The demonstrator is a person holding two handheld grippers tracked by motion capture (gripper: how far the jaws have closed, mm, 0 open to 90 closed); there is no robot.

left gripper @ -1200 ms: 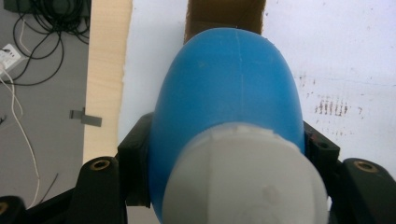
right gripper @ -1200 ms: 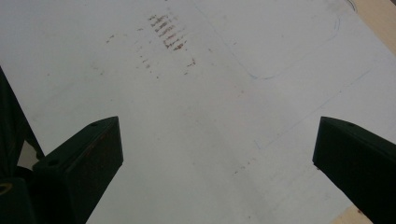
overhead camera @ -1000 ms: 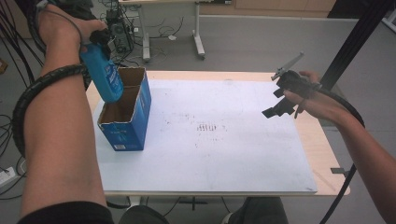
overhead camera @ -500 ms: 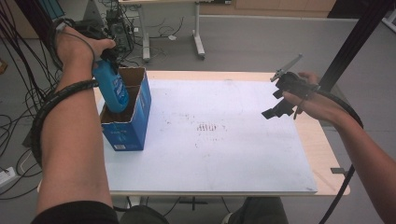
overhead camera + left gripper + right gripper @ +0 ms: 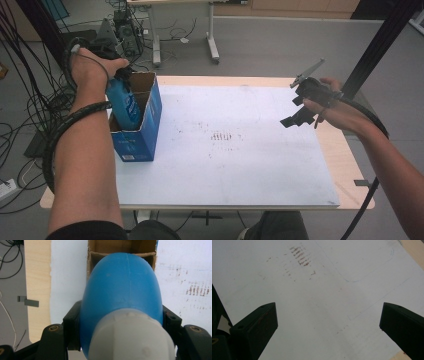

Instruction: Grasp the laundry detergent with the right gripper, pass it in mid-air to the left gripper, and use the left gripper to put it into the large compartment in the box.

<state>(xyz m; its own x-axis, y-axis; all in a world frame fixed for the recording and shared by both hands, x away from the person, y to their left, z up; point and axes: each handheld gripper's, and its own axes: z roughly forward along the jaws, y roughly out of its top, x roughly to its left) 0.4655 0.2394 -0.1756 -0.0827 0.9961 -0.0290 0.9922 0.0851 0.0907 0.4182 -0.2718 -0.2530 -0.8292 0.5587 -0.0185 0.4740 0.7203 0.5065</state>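
Left side first: one left gripper (image 5: 119,75), in the person's left hand (image 5: 92,65), is clamping one blue bottle (image 5: 125,102) w/ a pale grey cap end (image 5: 131,337). In the left gripper view both black jaws are pressing the bottle's sides, one per side, just above the cap. The bottle is hanging base-down and slightly tilted, its lower part sitting inside the open top of one blue cardboard box (image 5: 142,135), on the side nearest the hand. Box interior is brown; in the left gripper view a cardboard divider is splitting it into compartments, at least two, exact count can't tell since the bottle is blocking the rest. Box is standing upright near the left edge of one white sheet (image 5: 240,165), which is covering most of one wooden table (image 5: 345,165).

Mid sheet: one patch of brownish smudge marks (image 5: 220,136), nothing standing on it.

Right side: one right gripper (image 5: 295,119), in the person's right hand (image 5: 322,97), is hovering over the sheet's right part, well apart from box and bottle. Its two jaws are standing wide apart in the right gripper view, w/ nothing between them, just bare sheet below.
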